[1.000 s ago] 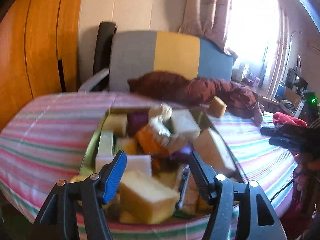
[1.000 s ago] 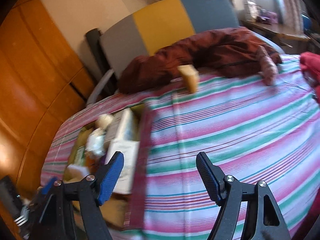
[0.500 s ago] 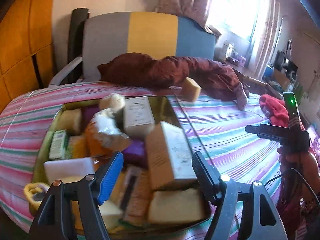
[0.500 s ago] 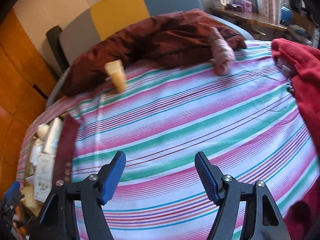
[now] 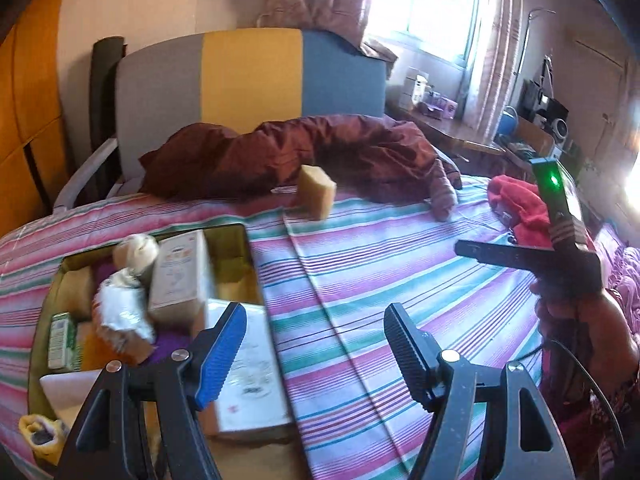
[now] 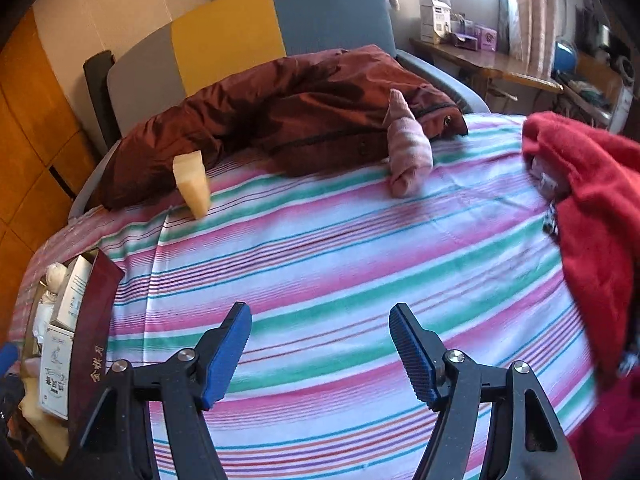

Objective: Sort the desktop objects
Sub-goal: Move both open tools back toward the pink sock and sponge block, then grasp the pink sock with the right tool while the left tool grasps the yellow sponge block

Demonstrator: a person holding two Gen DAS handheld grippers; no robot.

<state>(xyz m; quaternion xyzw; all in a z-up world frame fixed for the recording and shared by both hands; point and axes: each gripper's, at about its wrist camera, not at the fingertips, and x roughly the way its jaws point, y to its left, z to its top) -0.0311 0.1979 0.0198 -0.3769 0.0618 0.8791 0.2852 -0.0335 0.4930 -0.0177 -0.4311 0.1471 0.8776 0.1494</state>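
both views swing right off the tray [image 5: 48,292]; it holds several boxes, one foil bundle [image 5: 120,312]; left claw [image 5: 312,340] and right claw [image 6: 320,344] gape empty.

Tray [image 5: 54,292] contents blurred, box [image 5: 176,276] print unreadable; tray's near end hidden behind left gripper [image 5: 314,350]; red garment [image 6: 592,216] cut off by right edge; desk clutter [image 6: 460,28] too small to identify; brown jacket [image 6: 288,120] covers the chair seat.
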